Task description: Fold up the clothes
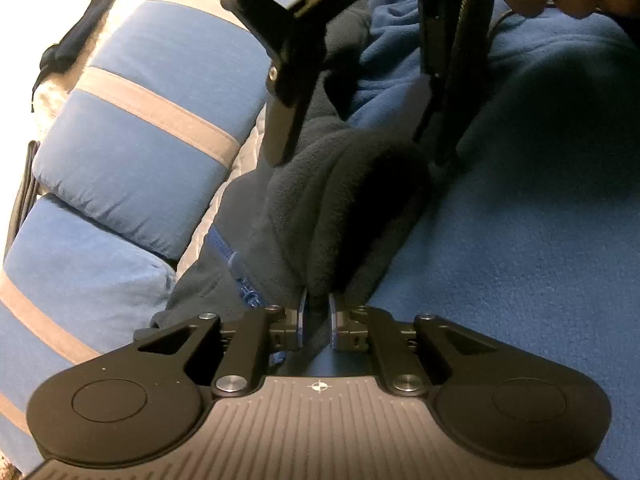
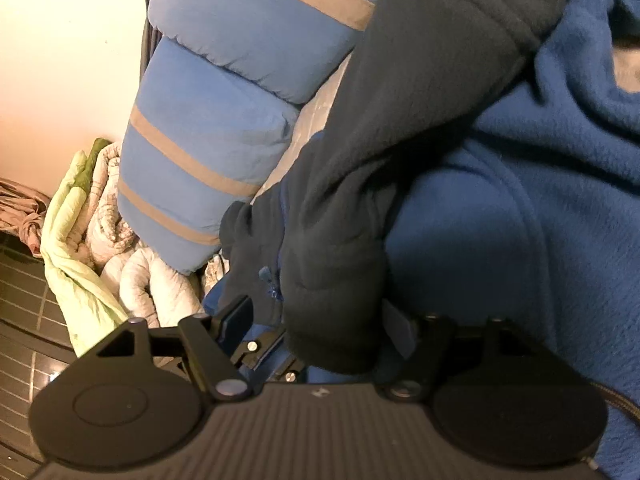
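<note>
While the left tool (image 1: 318,316) pinches the dark fleece (image 1: 344,208), the right tool (image 2: 320,320) stands spread.

Both views are dim and warm-tinted, with strong fisheye bending at the edges. The wall (image 2: 60,60) glows overexposed at upper left in the right view. Dark fleece (image 1: 340,200) loses detail in deep shadow; textures are soft, slightly blurred.
</note>
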The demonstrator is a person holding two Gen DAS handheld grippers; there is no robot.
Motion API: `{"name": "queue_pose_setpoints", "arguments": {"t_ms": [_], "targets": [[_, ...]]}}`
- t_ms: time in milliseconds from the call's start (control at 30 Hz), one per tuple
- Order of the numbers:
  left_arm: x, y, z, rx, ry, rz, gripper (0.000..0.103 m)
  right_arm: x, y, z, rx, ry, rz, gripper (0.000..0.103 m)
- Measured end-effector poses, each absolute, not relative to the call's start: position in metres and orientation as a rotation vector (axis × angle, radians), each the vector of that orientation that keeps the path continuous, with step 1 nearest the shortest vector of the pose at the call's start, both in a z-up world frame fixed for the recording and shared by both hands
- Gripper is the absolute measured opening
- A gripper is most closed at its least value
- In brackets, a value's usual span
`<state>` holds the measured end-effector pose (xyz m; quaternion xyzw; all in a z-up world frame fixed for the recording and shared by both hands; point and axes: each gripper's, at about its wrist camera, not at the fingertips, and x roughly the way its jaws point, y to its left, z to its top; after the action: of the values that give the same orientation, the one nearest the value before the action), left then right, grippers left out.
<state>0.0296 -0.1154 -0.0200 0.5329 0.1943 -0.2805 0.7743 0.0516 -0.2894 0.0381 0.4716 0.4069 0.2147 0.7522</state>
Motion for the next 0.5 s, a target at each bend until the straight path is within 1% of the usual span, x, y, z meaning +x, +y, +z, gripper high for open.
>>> {"name": "queue_pose_setpoints", "arguments": {"t_ms": [167, 200, 267, 367, 467, 500], "targets": [[0.025, -0.113, -0.016, 1.121, 0.379, -0.631, 0.011, 0.052, -0.288, 0.039, 1.022, 0.894, 0.469, 0.079], [0.023, -0.114, -0.015, 1.115, 0.368, -0.641, 0.008, 0.051, -0.289, 0.038, 1.033, 0.891, 0.468, 0.079], [0.019, -0.115, -0.014, 1.101, 0.356, -0.671, 0.001, 0.049, -0.293, 0.036, 1.060, 0.885, 0.466, 0.079], [0.009, -0.121, -0.017, 1.104, 0.368, -0.742, 0.000, 0.047, -0.298, 0.034, 1.098, 0.875, 0.465, 0.078], [0.003, -0.127, -0.027, 1.183, 0.343, -0.729, 0.000, 0.046, -0.301, 0.031, 1.121, 0.872, 0.463, 0.076], [0.002, -0.127, -0.027, 1.185, 0.337, -0.723, 0.002, 0.046, -0.302, 0.031, 1.130, 0.871, 0.461, 0.076]]}}
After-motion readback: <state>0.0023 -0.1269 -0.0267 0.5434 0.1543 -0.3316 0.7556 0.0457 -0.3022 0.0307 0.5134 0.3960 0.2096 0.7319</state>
